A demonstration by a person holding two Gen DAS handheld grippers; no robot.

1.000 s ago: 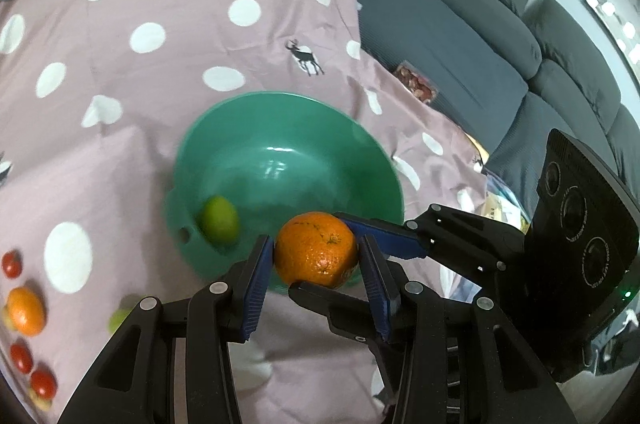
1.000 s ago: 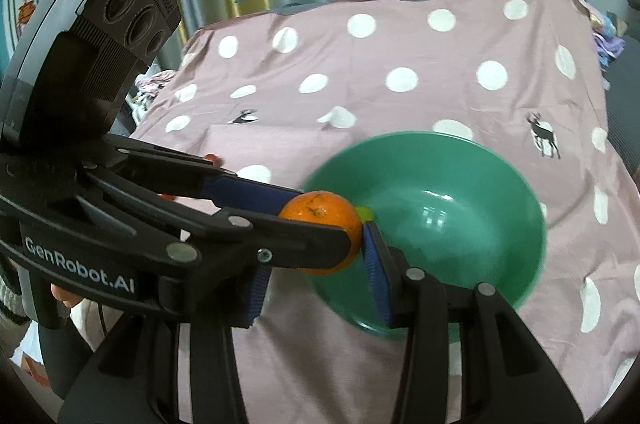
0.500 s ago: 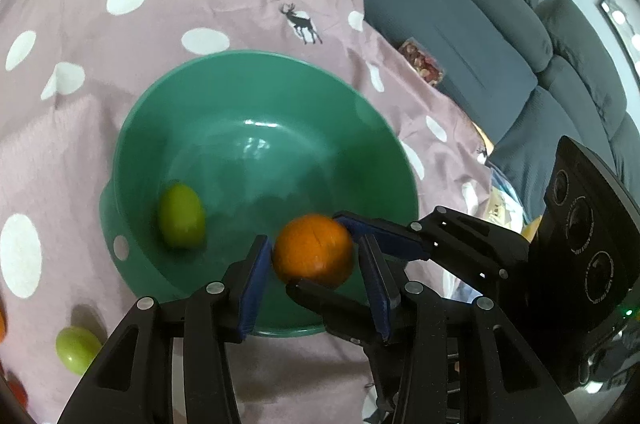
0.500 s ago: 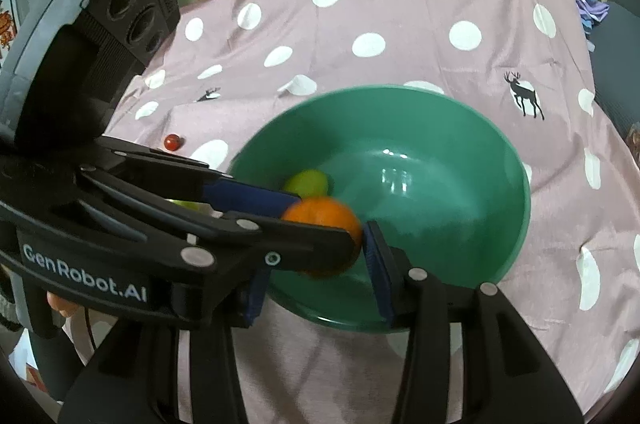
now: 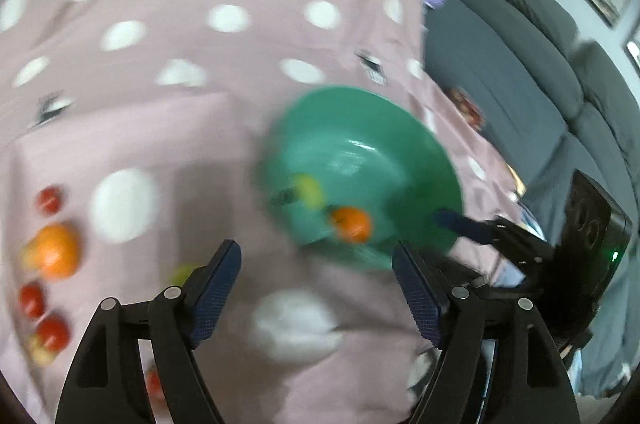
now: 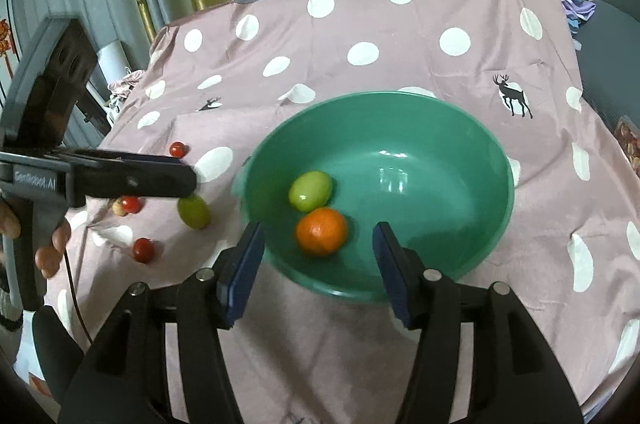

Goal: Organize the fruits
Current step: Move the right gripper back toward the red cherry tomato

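As it lies, the green fruit [image 6: 310, 191] (oval) tilts up-right.

Orange [image 6: 321, 231] in bowl [image 6: 472, 256], beside plum [image 6: 310, 190].

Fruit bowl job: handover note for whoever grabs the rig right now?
Left gripper: jaws opening, nothing between them, off to the left of the green bowl.
Right gripper: jaws opening, nothing pressed between the pads; it hangs over the bowl's near rim.
Done: one orange and one green fruit lie in the bowl, touching.
Left on the polka-dot cloth: a second orange, a green fruit, and several small red fruits such as. The left view is blurred, so the exact count is unclear.
Next, probably: left gripper takes the nearest loose fruit.
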